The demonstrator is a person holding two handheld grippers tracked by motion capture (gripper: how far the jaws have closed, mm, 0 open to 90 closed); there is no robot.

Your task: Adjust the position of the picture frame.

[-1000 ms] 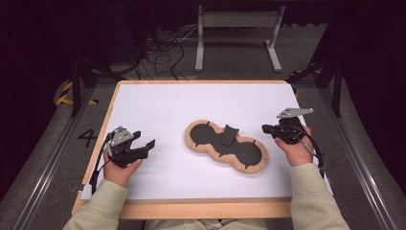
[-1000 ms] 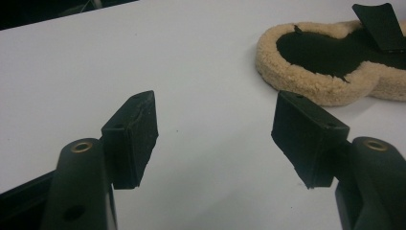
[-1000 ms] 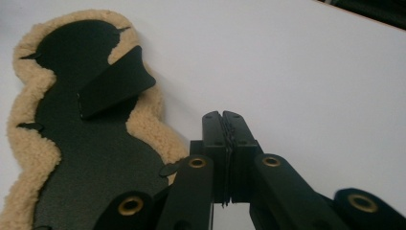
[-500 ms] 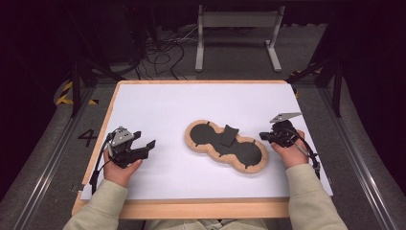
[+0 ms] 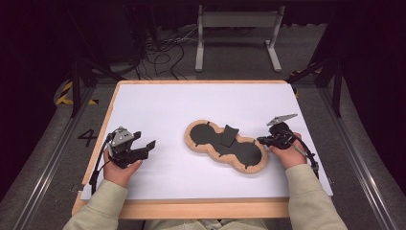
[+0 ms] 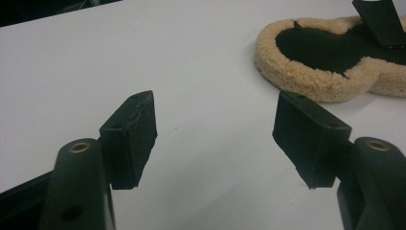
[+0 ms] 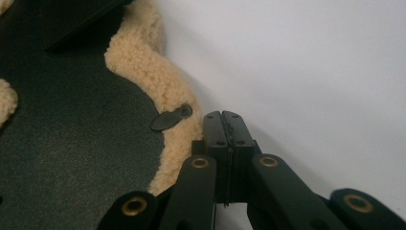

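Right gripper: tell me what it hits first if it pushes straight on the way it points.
Probably the fleece rim of the peanut-shaped pad. The right gripper, jaws shut, sits right at that rim's edge, beside a small black tab; depth is unclear.

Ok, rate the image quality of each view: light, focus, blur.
High view: table evenly lit, surroundings dark, picture slightly soft. Left gripper view: left tongs sharp, fleece-rimmed pad a little soft, no glare. Right gripper view: shut right tongs and fleece crisp, far table fading into a pale haze.
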